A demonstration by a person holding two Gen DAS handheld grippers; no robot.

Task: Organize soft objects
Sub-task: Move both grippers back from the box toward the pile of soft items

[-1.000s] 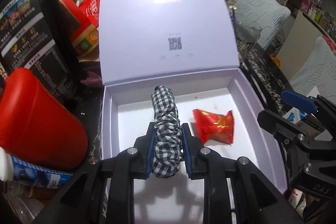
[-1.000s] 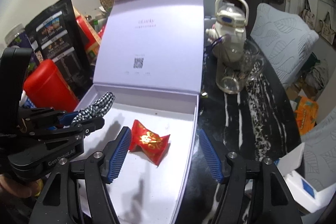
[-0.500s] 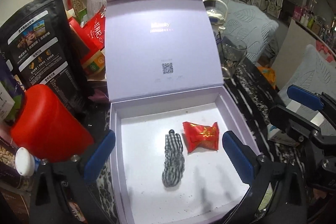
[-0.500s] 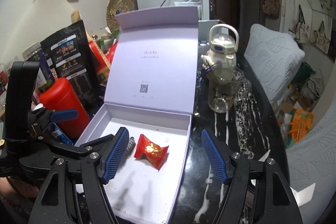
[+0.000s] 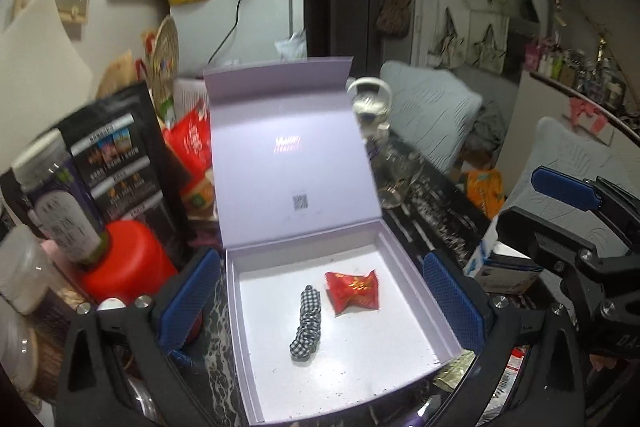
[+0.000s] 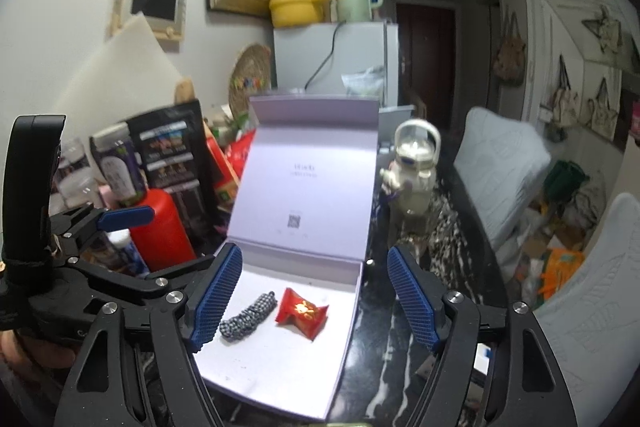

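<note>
A black-and-white checked scrunchie [image 5: 306, 323] lies on the white floor of an open lilac box [image 5: 416, 291], next to a red wrapped candy [image 5: 353, 291]. Both also show in the right wrist view: the scrunchie [image 6: 249, 315] and the candy [image 6: 302, 313] in the box [image 6: 352, 311]. My left gripper [image 5: 320, 303] is open and empty, raised above the box with its blue pads wide apart. My right gripper [image 6: 314, 299] is open and empty, held back above the box's near edge. The box lid [image 5: 288, 155] stands upright at the back.
A red canister [image 5: 128, 263], a black snack bag [image 5: 120, 163] and bottles crowd the box's left side. A white kettle-shaped bottle [image 6: 414, 173] and a glass [image 5: 394, 179] stand right of the lid on the dark marbled table [image 6: 404, 371]. Cushioned chairs are at the right.
My left gripper opened and let go of the scrunchie, which now lies in the box. Both grippers have pulled back and up, away from the box.
</note>
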